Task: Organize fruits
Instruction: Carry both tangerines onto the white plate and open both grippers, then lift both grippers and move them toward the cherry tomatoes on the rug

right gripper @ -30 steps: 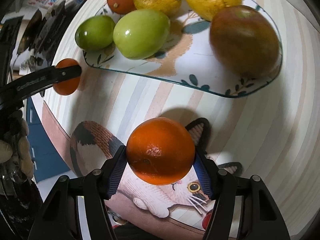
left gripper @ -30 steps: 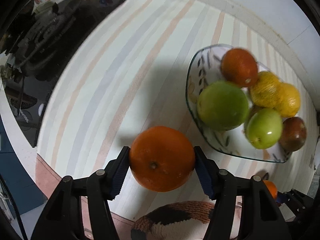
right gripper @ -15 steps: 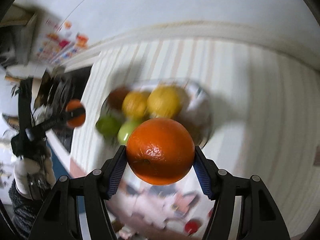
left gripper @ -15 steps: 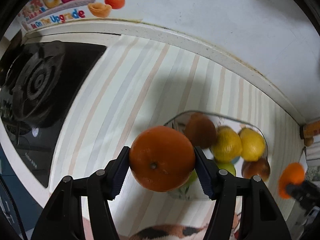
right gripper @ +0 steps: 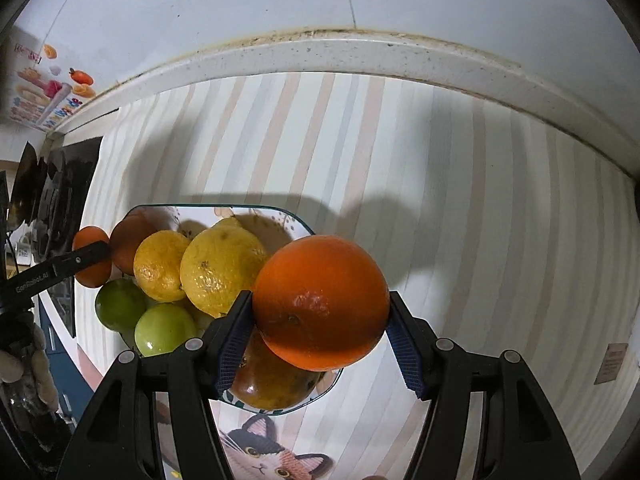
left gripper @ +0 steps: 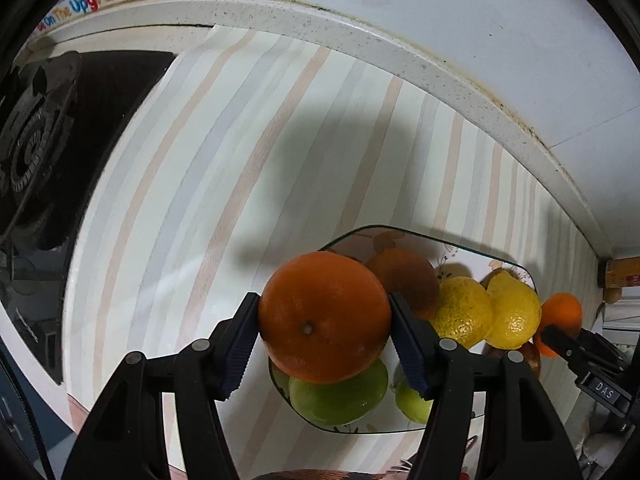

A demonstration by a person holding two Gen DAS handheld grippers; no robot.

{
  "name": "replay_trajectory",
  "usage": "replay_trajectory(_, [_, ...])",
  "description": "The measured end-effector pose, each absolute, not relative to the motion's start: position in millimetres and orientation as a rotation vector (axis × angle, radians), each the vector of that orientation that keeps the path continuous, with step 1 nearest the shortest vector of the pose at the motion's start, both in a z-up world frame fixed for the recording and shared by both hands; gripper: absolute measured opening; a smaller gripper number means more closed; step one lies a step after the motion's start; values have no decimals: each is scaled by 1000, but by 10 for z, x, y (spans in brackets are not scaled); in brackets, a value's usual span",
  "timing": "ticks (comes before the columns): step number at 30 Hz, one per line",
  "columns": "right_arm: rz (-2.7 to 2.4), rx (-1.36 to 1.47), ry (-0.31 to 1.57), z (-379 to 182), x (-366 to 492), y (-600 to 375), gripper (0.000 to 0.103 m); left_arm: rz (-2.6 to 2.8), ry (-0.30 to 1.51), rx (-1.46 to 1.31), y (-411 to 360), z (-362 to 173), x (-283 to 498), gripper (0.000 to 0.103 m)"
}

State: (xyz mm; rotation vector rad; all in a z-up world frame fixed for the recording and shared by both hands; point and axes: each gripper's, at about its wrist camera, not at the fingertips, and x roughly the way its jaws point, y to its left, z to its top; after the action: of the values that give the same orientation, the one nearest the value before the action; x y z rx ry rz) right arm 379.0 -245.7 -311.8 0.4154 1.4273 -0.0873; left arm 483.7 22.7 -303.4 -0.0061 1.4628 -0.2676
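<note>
My left gripper [left gripper: 324, 340] is shut on an orange [left gripper: 324, 316] and holds it above the left end of a glass plate [left gripper: 400, 236]. My right gripper [right gripper: 320, 336] is shut on another orange [right gripper: 320, 300] above the plate's [right gripper: 208, 208] right end. The plate holds two lemons [right gripper: 220, 272], two green apples [right gripper: 164, 328], a dark orange fruit [left gripper: 404, 276] and a red-brown fruit [right gripper: 272, 380]. The right gripper's orange shows in the left wrist view [left gripper: 560, 316]; the left gripper's orange shows in the right wrist view [right gripper: 90, 256].
The plate sits on a striped mat [left gripper: 240, 160] on a counter against a white wall [right gripper: 320, 8]. A black gas stove [left gripper: 36, 140] lies at the left. A cat-print mat [right gripper: 272, 456] lies at the counter's front edge.
Both grippers, each still holding its orange, have risen and tilted up from close over the counter, so the plate now lies below and beyond them and the wall is in view.
</note>
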Motion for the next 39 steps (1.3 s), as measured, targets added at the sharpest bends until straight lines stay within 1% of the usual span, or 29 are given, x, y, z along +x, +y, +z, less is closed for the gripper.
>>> replay_trajectory(3, [-68, 438, 1452, -3190, 3855, -2446, 68, -284, 1491, -63, 249, -3069, 4839, 62])
replay_trajectory(11, [-41, 507, 1483, -3310, 3863, -2482, 69, -275, 1533, -112, 323, -3106, 4907, 62])
replay_trajectory(13, [-36, 511, 1484, -3301, 3864, -2468, 73, -276, 1537, -123, 337, -3106, 4919, 62])
replay_trajectory(14, [-24, 518, 1483, -3294, 3864, -2455, 81, -275, 1537, -123, 337, -3101, 4917, 62])
replay_trajectory(15, [-18, 519, 1481, -3285, 3864, -2443, 84, -274, 1536, -125, 337, -3096, 4916, 62])
replay_trajectory(19, [-15, 494, 1483, -3255, 3865, -2403, 85, -269, 1537, -118, 318, -3060, 4884, 62])
replay_trajectory(21, [-20, 490, 1483, -3250, 3853, -2410, 90, -267, 1534, -125, 329, -3037, 4868, 62])
replay_trajectory(26, [-47, 445, 1456, -3140, 3803, -2395, 95, -250, 1510, -120, 368, -2915, 4821, 62])
replay_trajectory(27, [-50, 432, 1445, -3092, 3778, -2394, 95, -243, 1493, -105, 364, -2865, 4800, 63])
replay_trajectory(29, [-60, 403, 1417, -2973, 3723, -2366, 95, -219, 1460, -75, 367, -2759, 4749, 73])
replay_trajectory(31, [-63, 382, 1392, -2851, 3656, -2335, 95, -193, 1418, -52, 378, -2642, 4663, 76])
replay_trajectory(32, [-71, 363, 1381, -2785, 3605, -2309, 95, -183, 1399, -35, 375, -2585, 4605, 81])
replay_trajectory(39, [-75, 269, 1333, -2464, 3163, -2119, 95, -108, 1252, 69, 368, -2235, 3975, 82])
